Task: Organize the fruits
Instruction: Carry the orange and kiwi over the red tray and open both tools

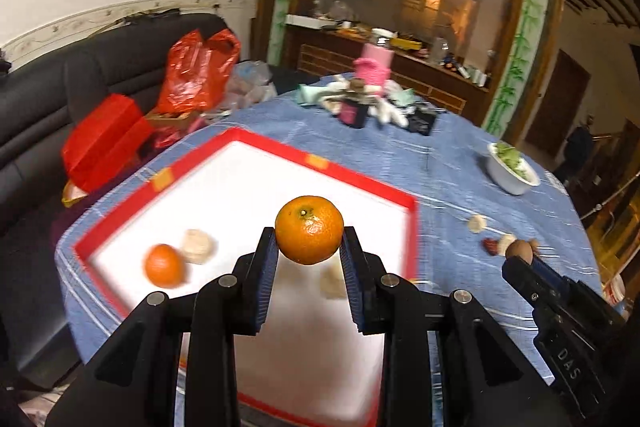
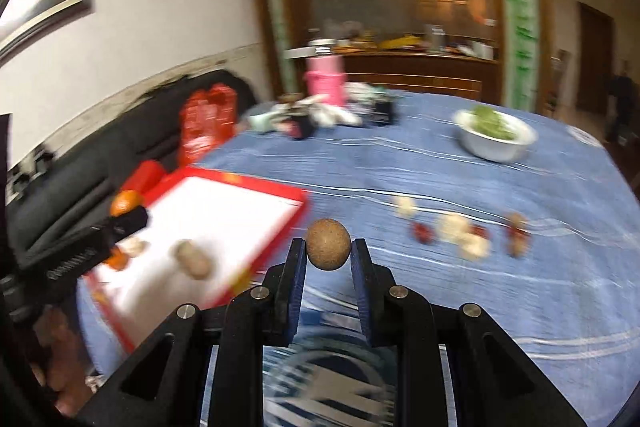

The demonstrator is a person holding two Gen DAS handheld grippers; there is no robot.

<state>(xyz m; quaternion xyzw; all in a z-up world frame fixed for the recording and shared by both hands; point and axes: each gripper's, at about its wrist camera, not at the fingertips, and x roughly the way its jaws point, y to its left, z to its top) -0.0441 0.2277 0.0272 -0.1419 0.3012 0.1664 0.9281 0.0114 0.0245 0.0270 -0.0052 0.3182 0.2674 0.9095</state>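
Note:
My left gripper (image 1: pixel 309 241) is shut on an orange mandarin (image 1: pixel 309 229) and holds it above the red-rimmed white tray (image 1: pixel 360 175). In the tray lie another mandarin (image 1: pixel 164 265) and two pale lumps (image 1: pixel 197 245). My right gripper (image 2: pixel 329 246) is shut on a small brown round fruit (image 2: pixel 328 244) above the blue tablecloth, right of the tray (image 2: pixel 256 185). The right gripper shows in the left wrist view (image 1: pixel 520 255); the left gripper shows in the right wrist view (image 2: pixel 124 213). Loose fruits, red and pale (image 2: pixel 454 229), lie on the cloth at the right.
A white bowl of greens (image 2: pixel 496 135) stands at the far right of the round table. A pink container (image 2: pixel 325 79) and clutter sit at the far edge. A black sofa with red bags (image 1: pixel 200 71) is left of the table.

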